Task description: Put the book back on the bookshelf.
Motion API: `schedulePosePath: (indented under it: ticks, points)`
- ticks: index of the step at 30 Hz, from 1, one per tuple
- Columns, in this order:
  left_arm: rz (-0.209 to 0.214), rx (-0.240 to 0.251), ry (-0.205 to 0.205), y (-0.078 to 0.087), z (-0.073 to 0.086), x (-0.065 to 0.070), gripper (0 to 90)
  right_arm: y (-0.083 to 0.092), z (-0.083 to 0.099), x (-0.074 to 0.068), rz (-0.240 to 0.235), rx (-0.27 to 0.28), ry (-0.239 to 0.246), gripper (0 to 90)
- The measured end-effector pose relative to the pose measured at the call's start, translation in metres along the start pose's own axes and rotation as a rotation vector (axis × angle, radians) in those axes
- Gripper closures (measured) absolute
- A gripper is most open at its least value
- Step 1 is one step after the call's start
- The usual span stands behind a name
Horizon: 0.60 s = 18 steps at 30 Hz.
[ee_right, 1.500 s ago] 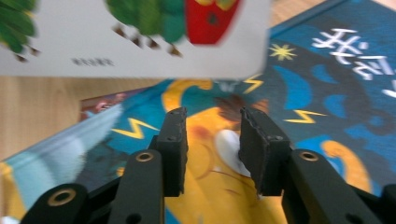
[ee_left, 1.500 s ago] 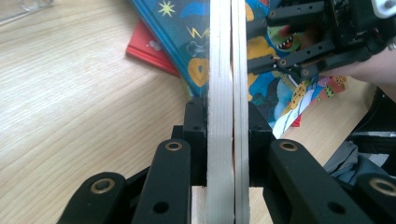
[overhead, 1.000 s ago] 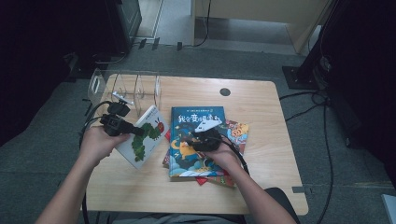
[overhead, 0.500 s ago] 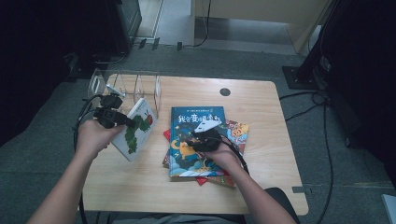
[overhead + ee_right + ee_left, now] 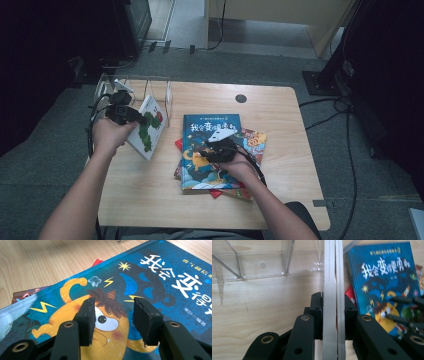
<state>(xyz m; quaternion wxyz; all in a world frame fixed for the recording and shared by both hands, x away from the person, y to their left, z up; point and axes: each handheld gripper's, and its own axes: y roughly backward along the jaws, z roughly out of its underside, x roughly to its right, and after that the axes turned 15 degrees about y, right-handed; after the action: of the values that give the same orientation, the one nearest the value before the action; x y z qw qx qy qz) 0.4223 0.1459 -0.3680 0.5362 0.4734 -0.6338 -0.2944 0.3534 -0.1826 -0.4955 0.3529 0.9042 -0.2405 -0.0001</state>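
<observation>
A white picture book (image 5: 150, 127) with a green caterpillar on its cover is held tilted on edge above the table's left side, my left gripper (image 5: 136, 119) shut on it. In the left gripper view both pads press the book's pale page edge (image 5: 329, 277), the left gripper (image 5: 333, 312) closed on it. A blue picture book (image 5: 210, 150) tops a stack at mid table. My right gripper (image 5: 207, 150) rests over its cover, jaws apart. In the right gripper view the right gripper (image 5: 113, 320) stands open over the yellow creature on the blue book (image 5: 155, 277), nothing between the pads.
A clear acrylic book rack (image 5: 135, 92) with dividers stands at the table's back left, just beyond the white book; it appears as the rack (image 5: 262, 262) in the left gripper view. Under the blue book lie a red book (image 5: 98, 262) and a colourful one (image 5: 252, 140). A cable hole (image 5: 241, 98) sits near the back edge.
My left gripper has carried the white book left and back, nearer the clear rack, and the book stands more upright. The right hand and gripper have stayed put on the blue book.
</observation>
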Motion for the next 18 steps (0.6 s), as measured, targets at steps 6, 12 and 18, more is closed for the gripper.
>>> schedulePosePath:
  ticks: [6,12,18]
  points:
    - [-0.020,0.018,0.046,-0.009,-0.015,0.007,77.6,0.000,0.000,0.000,-0.003,-0.001,-0.001,52.6]
    - [-0.027,0.036,0.079,-0.015,-0.027,0.008,77.5,0.000,0.000,0.000,-0.003,0.000,-0.003,52.6]
    - [-0.027,0.048,0.102,-0.021,-0.041,0.011,77.5,0.000,0.000,0.000,-0.002,0.001,-0.002,52.7]
